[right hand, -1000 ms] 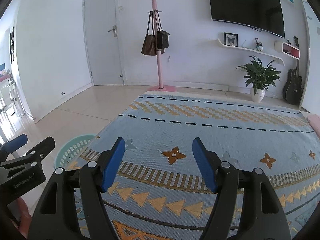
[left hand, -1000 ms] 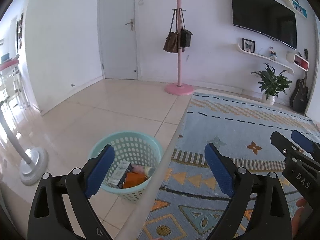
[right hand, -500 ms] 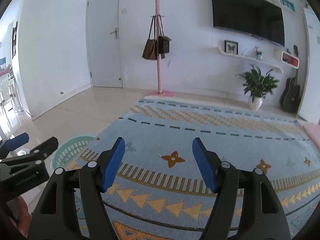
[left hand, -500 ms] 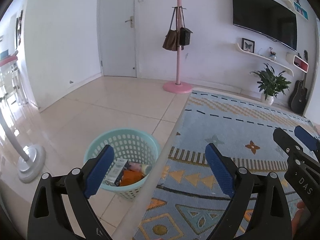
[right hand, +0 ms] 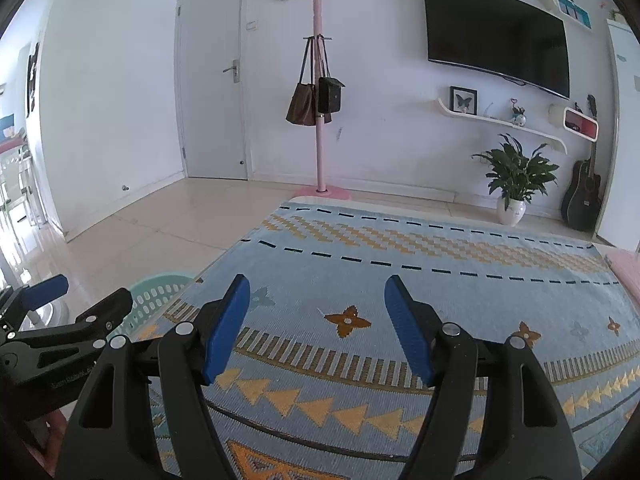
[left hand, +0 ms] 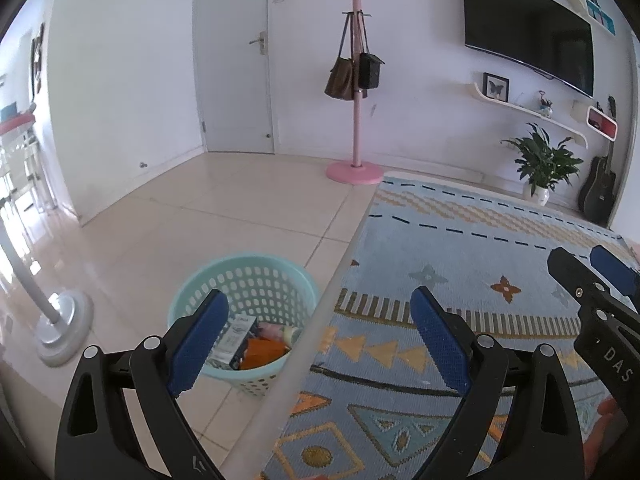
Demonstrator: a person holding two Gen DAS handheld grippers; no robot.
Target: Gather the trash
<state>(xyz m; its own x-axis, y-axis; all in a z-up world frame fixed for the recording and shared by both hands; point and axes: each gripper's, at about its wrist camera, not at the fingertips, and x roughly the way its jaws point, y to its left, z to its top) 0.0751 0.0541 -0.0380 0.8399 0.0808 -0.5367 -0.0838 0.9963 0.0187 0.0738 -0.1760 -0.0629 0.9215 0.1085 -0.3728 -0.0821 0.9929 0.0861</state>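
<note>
1. Trash [left hand: 256,344] is seen collected inside the mint-green perforated basket [left hand: 200,288]: a white carton, an orange piece and a pale pinkish item lie together at its bottom.
2. The basket is stood on the beige tiled floor [left hand: 224,224], just beside the left edge of the patterned blue rug [left hand: 460,248]; in the right wrist view only part of its rim [right hand: 160,292] is seen at the rug's left edge.
3. The left gripper [left hand: 320,328] is held above and in front of the basket, its blue-padded jaws spread wide with nothing between them; the left pad overlaps the basket's near wall in the picture, while the right pad is seen over the rug.
4. The right gripper [right hand: 318,320] is held over the rug, to the right of the basket, its jaws likewise spread wide and holding nothing.
5. Each gripper is caught at the edge of the other's view: the right one [left hand: 600,304] to the right of the basket, the left one [right hand: 60,320] just beside the basket's rim.
6. A silver floor-stand base [left hand: 64,332] is seen on the tiles left of the basket.
7. Beyond the basket, a pink coat stand [left hand: 356,120] with two bags hung on it is placed at the rug's far left corner.
8. Far right of the basket, a potted plant [right hand: 516,176] and a black guitar [right hand: 584,196] are set against the wall.
</note>
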